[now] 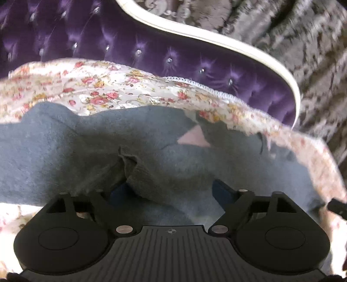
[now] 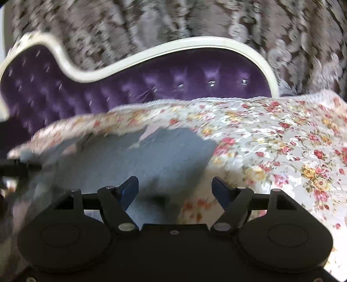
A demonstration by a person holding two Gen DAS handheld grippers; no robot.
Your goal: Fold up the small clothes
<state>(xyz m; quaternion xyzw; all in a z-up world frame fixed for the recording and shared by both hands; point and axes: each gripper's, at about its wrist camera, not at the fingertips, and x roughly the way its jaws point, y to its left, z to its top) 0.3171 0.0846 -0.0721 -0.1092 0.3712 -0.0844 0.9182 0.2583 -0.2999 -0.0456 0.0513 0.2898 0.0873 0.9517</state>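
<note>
A small blue-grey fleece garment [image 1: 86,138] lies rumpled on the flowered cover [image 1: 97,86], with a pink triangle patch [image 1: 195,138] near its far edge. My left gripper [image 1: 171,192] hangs right over it with its jaws wide apart. A raised fold of the fleece [image 1: 147,177] sits loose between the blue pads [image 1: 220,191] and covers most of the left one. In the right wrist view the same garment [image 2: 151,156] reaches to the left. My right gripper [image 2: 175,187] stands open over its right edge, and neither of its fingers [image 2: 130,186] presses the cloth.
The flowered cover [image 2: 271,141] with a white lace edge spreads wide to the right. Behind it rises a purple tufted sofa back [image 2: 151,82] in a cream frame [image 1: 216,41], and behind that a grey patterned curtain [image 2: 173,19]. A black object [image 1: 338,207] pokes in at the right.
</note>
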